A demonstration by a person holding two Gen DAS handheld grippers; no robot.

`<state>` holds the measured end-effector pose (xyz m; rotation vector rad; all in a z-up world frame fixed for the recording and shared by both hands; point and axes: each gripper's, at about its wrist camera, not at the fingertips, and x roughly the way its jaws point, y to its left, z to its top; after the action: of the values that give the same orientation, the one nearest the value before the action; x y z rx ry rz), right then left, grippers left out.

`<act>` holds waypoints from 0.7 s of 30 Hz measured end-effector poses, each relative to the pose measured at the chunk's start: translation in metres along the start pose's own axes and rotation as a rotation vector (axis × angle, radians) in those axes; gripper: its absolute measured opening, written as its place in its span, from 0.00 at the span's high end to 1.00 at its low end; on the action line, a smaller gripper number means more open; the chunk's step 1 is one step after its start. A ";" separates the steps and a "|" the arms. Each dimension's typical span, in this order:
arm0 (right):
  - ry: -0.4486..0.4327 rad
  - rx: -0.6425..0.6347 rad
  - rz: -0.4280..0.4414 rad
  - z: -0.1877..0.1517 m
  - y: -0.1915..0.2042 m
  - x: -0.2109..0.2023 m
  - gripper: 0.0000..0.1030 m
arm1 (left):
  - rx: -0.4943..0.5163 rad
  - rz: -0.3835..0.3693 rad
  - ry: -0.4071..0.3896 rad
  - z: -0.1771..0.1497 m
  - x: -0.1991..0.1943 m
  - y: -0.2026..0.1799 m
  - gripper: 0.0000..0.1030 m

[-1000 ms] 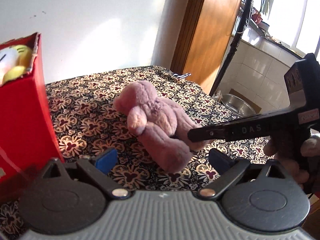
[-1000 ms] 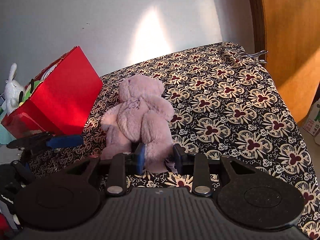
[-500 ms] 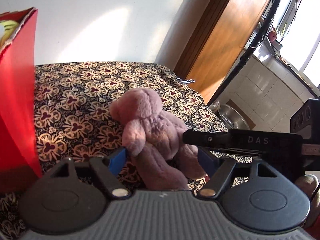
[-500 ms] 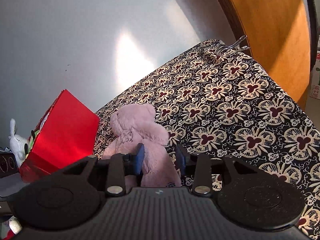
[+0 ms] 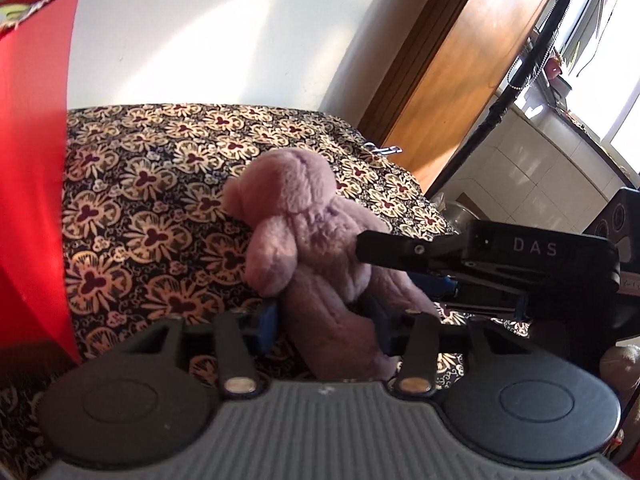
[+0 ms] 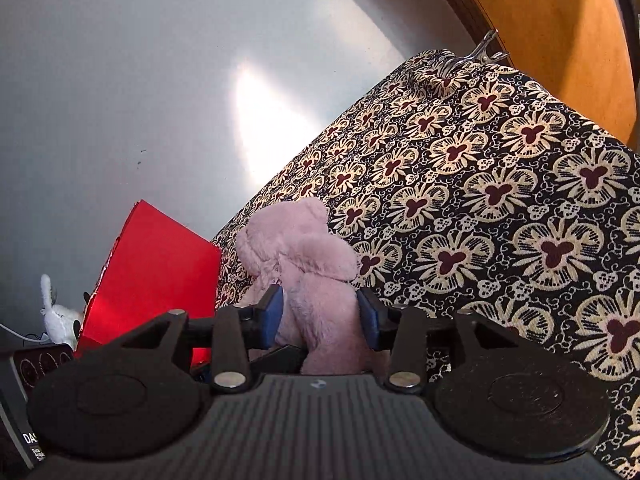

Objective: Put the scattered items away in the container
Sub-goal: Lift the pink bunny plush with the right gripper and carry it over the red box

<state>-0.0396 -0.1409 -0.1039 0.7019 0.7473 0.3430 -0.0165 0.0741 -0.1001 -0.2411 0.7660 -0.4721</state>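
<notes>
The pink plush bear (image 5: pixel 316 240) sits on the counter's floral cloth (image 5: pixel 152 184), just right of the red box (image 5: pixel 28 184). Both tongs are clamped on its legs: the left tongs (image 5: pixel 324 320) on one, the right tongs (image 6: pixel 322 314) on the other. This looks like the pick-up step; next, I judge, comes lifting it over the box's rim and letting go. The right tool reads "DAS".
</notes>
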 end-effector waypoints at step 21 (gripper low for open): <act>0.075 -0.049 0.002 -0.073 0.039 -0.041 0.60 | 0.198 0.077 -0.015 -0.061 -0.074 -0.032 0.54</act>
<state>-0.1221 -0.1005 -0.0946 0.6460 0.8063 0.3897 -0.1163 0.0805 -0.0854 -0.0306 0.7063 -0.4688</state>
